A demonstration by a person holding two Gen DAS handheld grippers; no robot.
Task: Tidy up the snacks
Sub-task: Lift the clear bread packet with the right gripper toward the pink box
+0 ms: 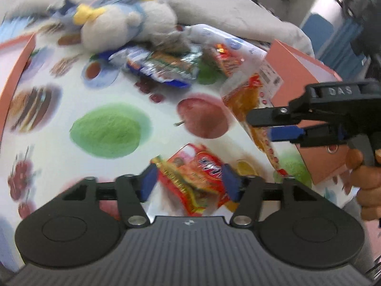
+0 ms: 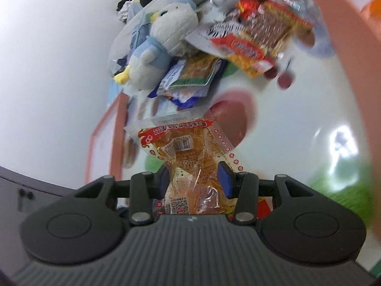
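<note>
The left hand-held gripper [image 1: 188, 183] stands with its jaws apart over a red snack packet [image 1: 195, 181] lying on the fruit-printed desk [image 1: 109, 128], the pads not pressing it. Beside that packet, the right hand-held gripper [image 2: 196, 178] is clamped on an orange clear-wrapped snack [image 2: 188, 152]. Beyond the red packet, more wrappers [image 1: 162, 68] pile against a plush penguin [image 1: 119, 23].

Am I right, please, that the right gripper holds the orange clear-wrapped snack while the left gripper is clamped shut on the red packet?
Not quite: the left gripper is open, its pads apart from the red packet, as the left wrist view shows. The right gripper does hold the orange clear-wrapped snack.
</note>
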